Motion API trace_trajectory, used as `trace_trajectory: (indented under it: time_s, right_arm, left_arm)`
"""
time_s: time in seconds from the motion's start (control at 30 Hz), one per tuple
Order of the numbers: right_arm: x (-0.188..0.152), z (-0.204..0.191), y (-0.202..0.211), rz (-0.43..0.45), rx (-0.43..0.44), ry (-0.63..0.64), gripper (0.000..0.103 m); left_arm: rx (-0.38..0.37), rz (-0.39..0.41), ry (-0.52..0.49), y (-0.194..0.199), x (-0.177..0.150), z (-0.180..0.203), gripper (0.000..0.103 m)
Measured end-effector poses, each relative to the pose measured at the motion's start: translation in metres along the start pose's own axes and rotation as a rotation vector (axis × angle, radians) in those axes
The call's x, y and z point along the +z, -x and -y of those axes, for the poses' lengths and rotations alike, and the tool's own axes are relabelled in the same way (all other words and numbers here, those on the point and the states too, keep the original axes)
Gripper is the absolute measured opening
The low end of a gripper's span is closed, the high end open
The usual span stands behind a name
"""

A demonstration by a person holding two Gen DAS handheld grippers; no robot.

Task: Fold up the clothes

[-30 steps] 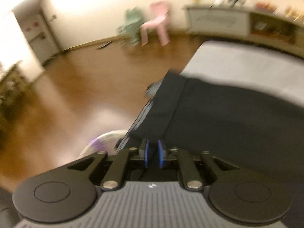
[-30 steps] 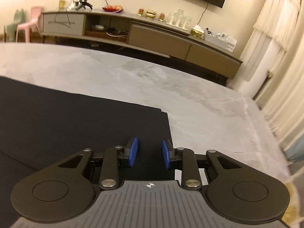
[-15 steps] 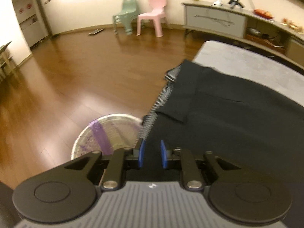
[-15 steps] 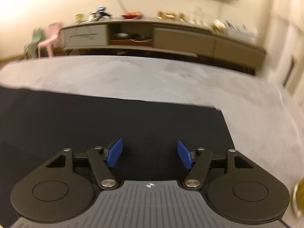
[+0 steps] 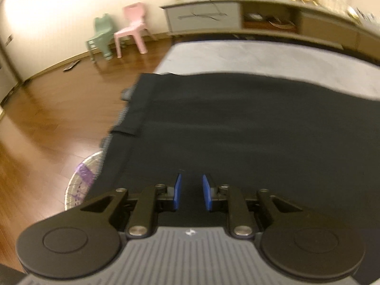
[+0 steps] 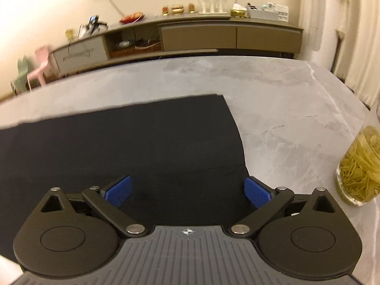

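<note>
A big black cloth garment [image 5: 249, 128] lies flat on a wide grey stone-look table [image 5: 261, 57]. In the left wrist view it fills the middle of the frame. Its left edge hangs at the table's side, where a thin band of grey ribbed trim [image 5: 123, 109] peeks out.

The left gripper [image 5: 191, 196] sits at the bottom middle of its frame, just over the black cloth. Its two blue pads [image 5: 177, 192] stand a little apart with a narrow gap. No cloth is pinched between them, so it holds nothing.

In the right wrist view the garment [image 6: 118, 147] covers the left and middle of the frame, and its straight right edge runs down toward the right pad. The right gripper [image 6: 187, 190] is at the bottom middle. Its jaws are opening, and the blue pads [image 6: 118, 191] are spread very wide. The cloth lies under them, but they do not squeeze it.

A clear glass jar full of yellow-green bits [image 6: 359, 166] stands on the table at the right edge of that frame.

Beyond the table, at the upper left of the left view, are a small pink plastic chair [image 5: 133, 26] and a small green plastic chair [image 5: 101, 38] on the brown wooden floor [image 5: 47, 118]. A round white and purple woven basket [image 5: 83, 180] sits on the floor at the lower left. A long low grey-brown cabinet [image 6: 213, 35] runs along the far wall.
</note>
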State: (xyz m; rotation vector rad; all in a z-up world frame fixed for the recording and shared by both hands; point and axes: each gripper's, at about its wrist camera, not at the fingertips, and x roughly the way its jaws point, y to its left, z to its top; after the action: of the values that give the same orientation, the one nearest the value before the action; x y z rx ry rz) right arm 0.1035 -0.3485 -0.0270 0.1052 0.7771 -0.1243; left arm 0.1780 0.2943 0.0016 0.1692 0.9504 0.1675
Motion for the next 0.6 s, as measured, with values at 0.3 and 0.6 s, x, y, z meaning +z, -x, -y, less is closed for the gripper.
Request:
trace_trajectory:
  time_s: [0.3,0.6]
  right_arm:
    - [-0.002,0.004,0.005,0.057,-0.029,0.04,0.047]
    - [-0.007,0.018,0.011,0.09,-0.07,0.001,0.095]
  left_arm:
    - [0.026,-0.023,-0.134,-0.013,-0.004,0.054,0.0]
    - [0.012,-0.014,-0.148,-0.011,-0.009,0.048,0.0]
